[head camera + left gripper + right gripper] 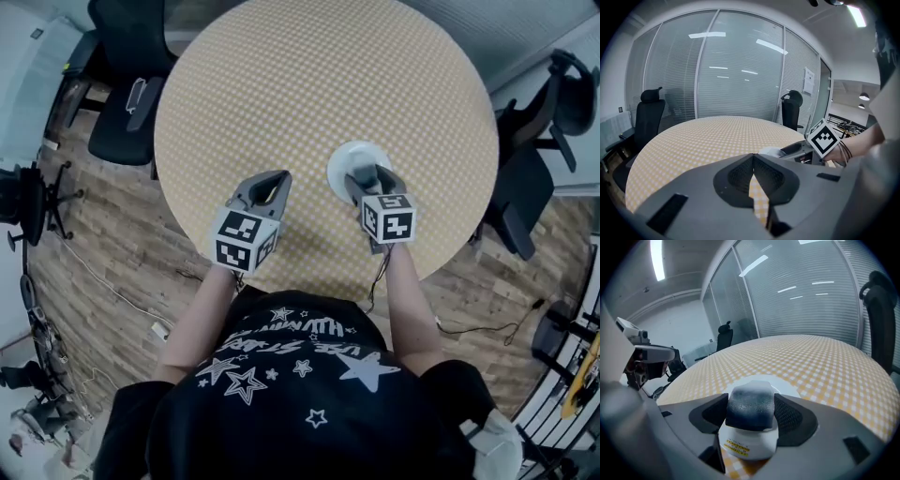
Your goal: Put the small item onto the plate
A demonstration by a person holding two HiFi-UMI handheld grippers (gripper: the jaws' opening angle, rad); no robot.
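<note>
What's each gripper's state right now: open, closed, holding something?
Left gripper: closed, nothing between its jaws.
Right gripper: closed on the small item.

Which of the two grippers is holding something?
The right gripper: its jaws clamp a small white dark-topped container. The left gripper is shut, empty.

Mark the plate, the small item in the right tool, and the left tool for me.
Round white plate (338,171), head view, bare left rim.
Small white container with dark blue-grey cap (750,409), right gripper view, its cap.
Grey left tool (753,157), left gripper view, where its closed tips meet.
</note>
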